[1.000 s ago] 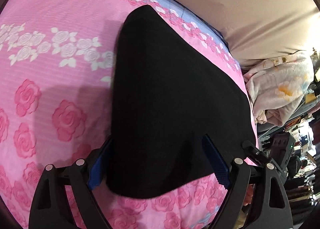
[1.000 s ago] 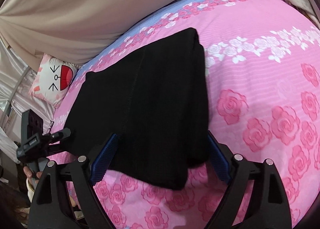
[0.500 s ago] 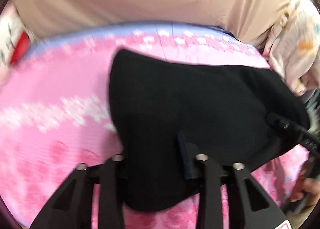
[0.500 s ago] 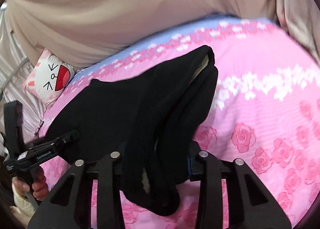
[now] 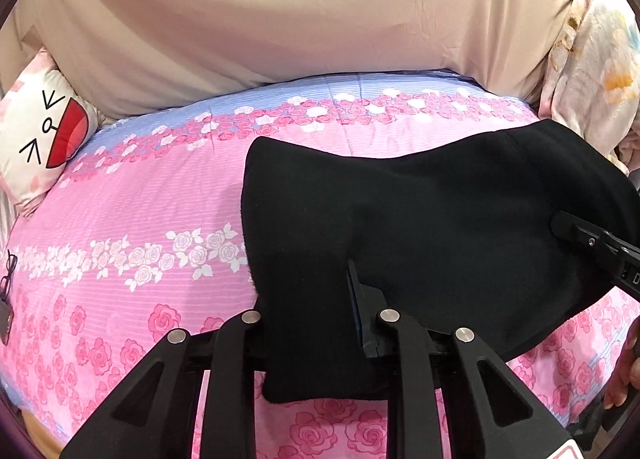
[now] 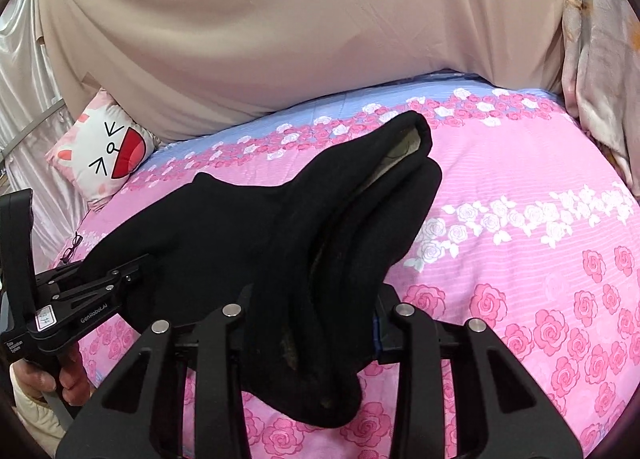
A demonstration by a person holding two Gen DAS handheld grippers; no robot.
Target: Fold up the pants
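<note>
The black pants [image 5: 440, 227] are folded and held up off the pink rose bedspread [image 5: 132, 219] by both grippers. My left gripper [image 5: 312, 323] is shut on the pants' near left edge; its fingertips are buried in the cloth. My right gripper [image 6: 312, 319] is shut on the pants [image 6: 248, 227] at the near right edge, where several folded layers bunch and show a pale lining. The right gripper also shows at the right edge of the left wrist view [image 5: 592, 247], and the left gripper at the left of the right wrist view [image 6: 80, 295].
A beige sheet [image 5: 300, 11] hangs behind the bed. A white cartoon-face pillow [image 6: 106, 147] lies at the far left corner. A floral blanket [image 5: 592, 71] hangs at the right. Glasses [image 6: 72, 247] lie on the bedspread [image 6: 520, 259] near the left edge.
Both grippers closed on the near edge of the pants and lifted it off the bed. The views tilted up toward the beige sheet.
</note>
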